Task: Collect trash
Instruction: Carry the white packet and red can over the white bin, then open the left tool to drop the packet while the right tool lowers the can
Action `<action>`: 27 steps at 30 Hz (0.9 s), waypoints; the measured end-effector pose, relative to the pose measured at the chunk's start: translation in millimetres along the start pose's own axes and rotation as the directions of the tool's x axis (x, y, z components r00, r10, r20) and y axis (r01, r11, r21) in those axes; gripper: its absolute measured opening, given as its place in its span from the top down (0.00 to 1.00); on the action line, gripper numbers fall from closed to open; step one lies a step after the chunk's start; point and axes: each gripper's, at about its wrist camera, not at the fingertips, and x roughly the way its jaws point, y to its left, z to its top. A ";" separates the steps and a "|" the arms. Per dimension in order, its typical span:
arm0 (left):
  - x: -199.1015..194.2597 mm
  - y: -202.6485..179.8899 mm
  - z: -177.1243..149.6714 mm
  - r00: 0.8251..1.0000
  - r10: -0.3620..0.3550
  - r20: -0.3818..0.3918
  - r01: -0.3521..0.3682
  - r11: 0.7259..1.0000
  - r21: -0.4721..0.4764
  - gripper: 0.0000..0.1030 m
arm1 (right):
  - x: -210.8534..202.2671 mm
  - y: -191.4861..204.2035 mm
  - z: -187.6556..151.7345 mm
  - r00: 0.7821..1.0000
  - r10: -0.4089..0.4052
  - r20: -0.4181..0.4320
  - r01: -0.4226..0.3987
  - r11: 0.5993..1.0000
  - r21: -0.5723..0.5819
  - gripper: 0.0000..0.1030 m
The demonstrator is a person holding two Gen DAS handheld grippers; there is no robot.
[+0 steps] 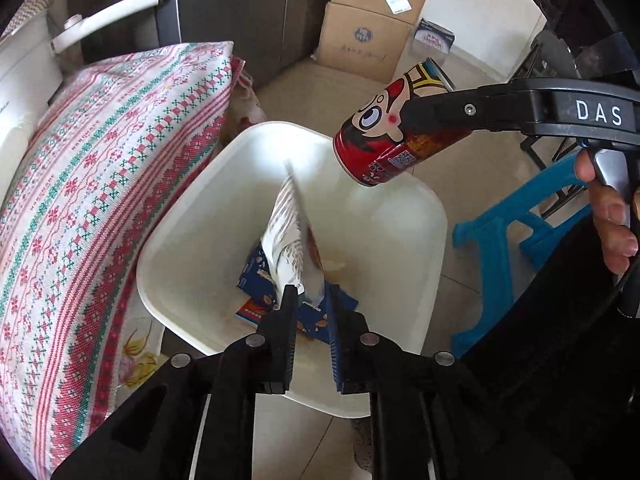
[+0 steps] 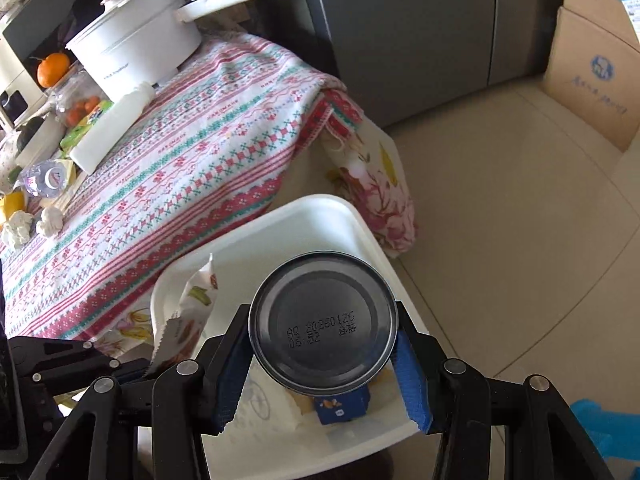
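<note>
The right hand-held gripper (image 2: pixel 324 364) clamps a red can (image 1: pixel 394 132) above the white bin (image 1: pixel 400 240). The left hand-held gripper (image 1: pixel 314 304), jaws slightly parted, has a snack wrapper (image 1: pixel 290 240) loose between them, over the bin beside the desk (image 2: pixel 168 168).

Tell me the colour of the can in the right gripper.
Mostly red can with a cartoon face printed on it; its base is plain grey metal. Shows best in the left wrist view.

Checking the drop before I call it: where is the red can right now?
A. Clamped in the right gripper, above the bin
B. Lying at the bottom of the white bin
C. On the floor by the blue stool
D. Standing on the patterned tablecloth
A: the red can sits between the right gripper's blue pads, over the white bin.
</note>
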 end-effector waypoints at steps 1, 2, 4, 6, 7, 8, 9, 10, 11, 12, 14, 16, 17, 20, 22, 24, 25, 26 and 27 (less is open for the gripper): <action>-1.3 0.5 -0.9 1.000 0.003 -0.001 -0.003 1.000 -0.004 0.72 | 0.4 -0.1 0.2 1.000 0.000 -0.002 0.000 1.000 0.000 0.45; -3.5 1.3 -1.8 1.000 0.003 0.002 -0.003 1.000 -0.010 0.64 | 0.6 -0.4 0.0 1.000 -0.001 -0.003 0.001 1.000 -0.001 0.45; -10.5 4.6 -2.3 1.000 0.002 0.012 -0.002 1.000 -0.026 0.57 | 1.1 -0.9 0.1 1.000 0.000 -0.004 0.000 1.000 0.001 0.45; -19.4 9.0 -3.0 1.000 0.005 0.019 -0.004 0.999 -0.050 0.53 | 1.9 -0.3 1.1 1.000 0.001 -0.006 -0.001 1.000 0.001 0.45; -24.8 11.6 -3.8 1.000 0.008 0.024 -0.007 0.998 -0.063 0.51 | 2.2 -0.3 1.1 1.000 0.000 -0.005 0.000 1.000 -0.001 0.45; -30.7 14.6 -4.6 0.999 0.013 0.031 -0.011 0.997 -0.077 0.47 | 2.5 0.9 1.5 1.000 0.000 -0.005 0.000 1.000 -0.004 0.45; -36.2 18.3 -5.0 0.999 0.019 0.040 -0.016 0.996 -0.089 0.45 | 2.7 1.8 1.8 1.000 0.000 -0.005 0.000 1.000 -0.007 0.45; -42.3 22.2 -6.1 0.998 0.029 0.049 -0.024 0.995 -0.101 0.40 | 2.9 2.7 2.1 1.000 0.000 -0.006 0.000 1.000 -0.011 0.45; -48.5 26.0 -7.7 0.997 0.042 0.059 -0.035 0.993 -0.116 0.35 | 3.3 4.7 2.5 1.000 -0.001 -0.007 0.001 1.000 -0.014 0.45; -54.0 30.9 -9.1 0.996 0.053 0.067 -0.043 0.990 -0.133 0.34 | 3.7 5.6 2.6 1.000 -0.001 -0.008 0.001 1.000 -0.017 0.45; -64.4 41.3 -13.3 0.994 0.074 0.075 -0.061 0.984 -0.169 0.28 | 4.6 8.7 2.8 1.000 -0.006 -0.012 0.005 1.000 -0.024 0.45; -73.1 51.8 -16.8 0.992 0.102 0.078 -0.084 0.975 -0.204 0.25 | 5.9 12.5 3.4 1.000 -0.010 -0.015 0.010 0.999 -0.034 0.45; -77.6 56.7 -19.6 0.990 0.115 0.080 -0.096 0.971 -0.219 0.24 | 6.7 14.4 3.4 1.000 -0.011 -0.019 0.010 0.999 -0.038 0.45; -88.9 69.2 -28.8 0.981 0.181 0.074 -0.157 0.955 -0.253 0.24 | 11.5 19.8 3.7 0.999 -0.010 -0.040 0.008 0.999 -0.049 0.45; -95.3 77.7 -34.6 0.972 0.222 0.071 -0.196 0.944 -0.267 0.24 | 16.8 23.9 3.1 0.998 -0.014 -0.064 0.010 0.998 -0.058 0.45; -103.1 85.5 -41.9 0.965 0.252 0.074 -0.222 0.935 -0.278 0.24 | 24.3 29.1 2.4 0.995 -0.019 -0.095 0.012 0.998 -0.068 0.45; -106.6 89.4 -45.3 0.963 0.261 0.074 -0.230 0.930 -0.286 0.24 | 29.4 32.0 2.5 0.993 -0.023 -0.115 0.015 0.997 -0.075 0.45; -110.0 93.2 -48.4 0.961 0.268 0.075 -0.235 0.926 -0.296 0.24 | 36.3 36.3 2.6 0.990 -0.032 -0.140 0.020 0.996 -0.087 0.45; -112.9 97.7 -51.1 0.959 0.273 0.075 -0.238 0.921 -0.308 0.24 | 43.7 40.8 2.5 0.985 -0.044 -0.165 0.027 0.994 -0.104 0.45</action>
